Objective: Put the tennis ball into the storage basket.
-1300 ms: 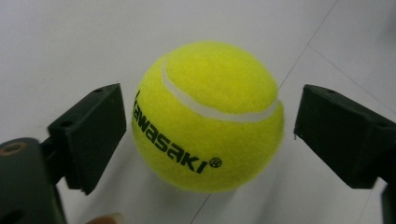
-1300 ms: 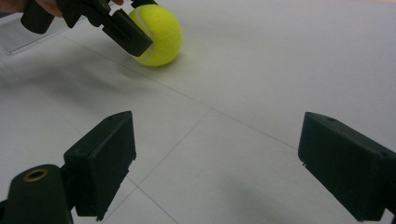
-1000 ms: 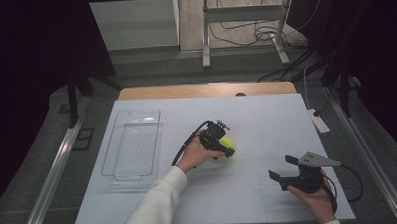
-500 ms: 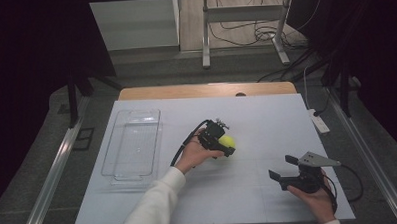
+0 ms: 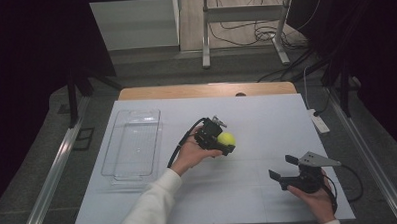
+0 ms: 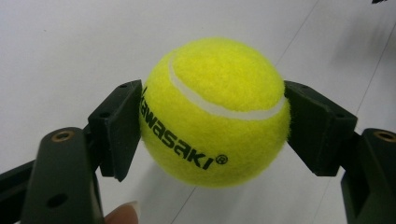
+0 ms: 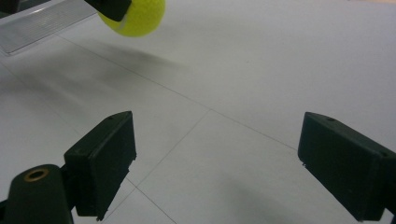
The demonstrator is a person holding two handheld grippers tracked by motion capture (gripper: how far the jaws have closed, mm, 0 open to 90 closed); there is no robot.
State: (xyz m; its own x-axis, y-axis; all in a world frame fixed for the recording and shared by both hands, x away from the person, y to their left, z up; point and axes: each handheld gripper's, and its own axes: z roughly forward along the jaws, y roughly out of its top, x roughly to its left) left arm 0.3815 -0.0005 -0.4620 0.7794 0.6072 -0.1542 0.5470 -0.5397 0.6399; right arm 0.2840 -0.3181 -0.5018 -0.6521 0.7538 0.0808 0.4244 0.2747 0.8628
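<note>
Since the earlier frames we see our left gripper [image 5: 226, 140] carry the yellow felt tennis ball [image 5: 226, 138] a little away from us and up off the white bench [image 5: 267, 119]; in the right gripper view the ball [image 7: 135, 16] hangs clear of the surface with its shadow lying on the bench below it. Our right gripper [image 5: 283, 168] sits where it was, near the front right corner of the bench, in our right hand [image 5: 314, 200].

In the left gripper view, the two black fingers [image 6: 119, 126] of the left gripper [image 6: 212, 128] are clamped on opposite sides of the ball [image 6: 215, 112], the pads pressing into the felt at its widest part. We can read black "Kawasaki" lettering across the ball's lower face, and a white seam curves over its top. A fingertip of our left hand [image 5: 190, 152] shows at the bottom edge of that view.

On the right gripper [image 7: 215, 168], the black fingers [image 7: 102, 158] stand wide apart with nothing between them, just bare bench crossed by thin lines.

The ball is near the middle of the bench, well apart from the right gripper. A clear plastic rectangular tray [image 5: 132, 144] lies to the left of the ball, near but apart from it.
</note>
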